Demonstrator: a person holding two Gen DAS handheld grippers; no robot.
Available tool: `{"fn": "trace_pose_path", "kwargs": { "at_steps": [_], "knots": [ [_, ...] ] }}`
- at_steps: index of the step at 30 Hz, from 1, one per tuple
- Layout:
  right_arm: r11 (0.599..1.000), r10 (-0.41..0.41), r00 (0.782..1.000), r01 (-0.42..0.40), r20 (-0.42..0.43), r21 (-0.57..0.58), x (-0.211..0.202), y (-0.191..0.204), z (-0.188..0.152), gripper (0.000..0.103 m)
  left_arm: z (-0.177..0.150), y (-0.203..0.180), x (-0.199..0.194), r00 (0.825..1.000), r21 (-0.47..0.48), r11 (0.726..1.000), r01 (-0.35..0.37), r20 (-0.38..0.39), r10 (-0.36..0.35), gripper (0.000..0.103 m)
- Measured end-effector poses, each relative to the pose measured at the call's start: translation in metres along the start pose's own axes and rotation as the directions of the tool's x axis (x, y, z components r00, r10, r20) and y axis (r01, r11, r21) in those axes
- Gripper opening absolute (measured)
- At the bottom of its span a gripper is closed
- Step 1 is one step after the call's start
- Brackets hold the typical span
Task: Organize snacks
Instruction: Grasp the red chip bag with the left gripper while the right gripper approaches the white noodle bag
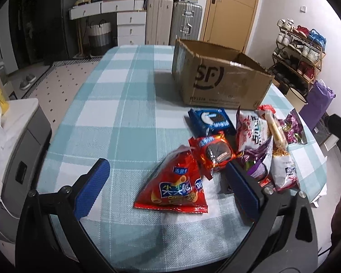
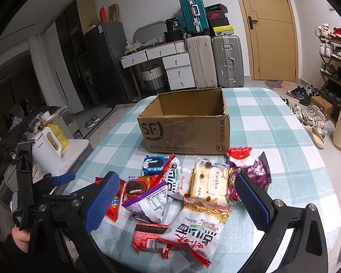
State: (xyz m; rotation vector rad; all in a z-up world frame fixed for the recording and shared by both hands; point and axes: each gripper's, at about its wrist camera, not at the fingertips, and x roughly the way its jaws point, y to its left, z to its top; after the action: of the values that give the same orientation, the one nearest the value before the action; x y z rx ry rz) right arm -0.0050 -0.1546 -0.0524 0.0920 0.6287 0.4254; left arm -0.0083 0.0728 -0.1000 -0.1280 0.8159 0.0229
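Both grippers are open and hold nothing. The red bag point(image 1: 174, 187) lies between the fingers of the left gripper point(image 1: 168, 186). The snack pile point(image 2: 193, 188) lies between the right gripper point(image 2: 177, 201) fingers, the box point(image 2: 184, 125) beyond.

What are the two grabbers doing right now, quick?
Left gripper: open, holding nothing, over the red chip bag.
Right gripper: open, holding nothing, above the snack pile.
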Motion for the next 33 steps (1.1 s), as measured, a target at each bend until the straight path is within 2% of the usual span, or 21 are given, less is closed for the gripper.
{"fn": "trace_pose_path", "kwargs": {
  "at_steps": [7,10,13,16,17,18,21,27,33],
  "knots": [
    [1.0,-0.005,1.0,0.005,-0.015,-0.002,0.007,0.0,-0.005,0.103,-0.005,0.001,0.023,0.999,-0.004,1.0,0.004,-0.044,-0.004,0.097],
    [1.0,-0.006,1.0,0.006,-0.023,0.001,0.009,-0.001,-0.007,0.103,-0.006,0.004,0.034,0.998,-0.013,1.0,0.006,-0.065,-0.007,0.091],
    [1.0,-0.01,1.0,0.01,-0.027,0.007,0.01,-0.003,-0.009,0.103,-0.007,0.008,0.043,0.997,-0.022,1.0,0.01,-0.076,-0.012,0.084],
    [1.0,-0.014,0.999,0.015,-0.035,0.017,0.011,-0.007,-0.013,0.103,-0.01,0.011,0.052,0.994,-0.033,0.998,0.047,-0.097,-0.05,0.075],
    [1.0,-0.016,0.999,0.017,-0.036,0.019,0.012,-0.008,-0.014,0.103,-0.011,0.013,0.057,0.992,-0.042,0.997,0.069,-0.106,-0.073,0.066],
    [1.0,-0.017,0.999,0.017,-0.037,0.022,0.012,-0.009,-0.014,0.103,-0.013,0.013,0.058,0.99,-0.046,0.996,0.082,-0.113,-0.087,0.062],
    [0.999,-0.022,0.999,0.023,-0.039,0.03,0.012,-0.013,-0.016,0.103,-0.015,0.014,0.059,0.99,-0.03,0.994,0.107,-0.086,-0.11,0.053],
    [0.998,-0.029,0.998,0.031,-0.048,0.046,0.011,-0.019,-0.021,0.103,-0.015,0.026,0.062,0.984,-0.066,0.984,0.166,-0.062,-0.17,0.048],
    [0.996,-0.046,0.997,0.051,-0.067,0.073,0.012,-0.03,-0.03,0.103,-0.015,0.028,0.061,0.981,-0.064,0.982,0.178,-0.064,-0.182,0.046]
  ]
}}
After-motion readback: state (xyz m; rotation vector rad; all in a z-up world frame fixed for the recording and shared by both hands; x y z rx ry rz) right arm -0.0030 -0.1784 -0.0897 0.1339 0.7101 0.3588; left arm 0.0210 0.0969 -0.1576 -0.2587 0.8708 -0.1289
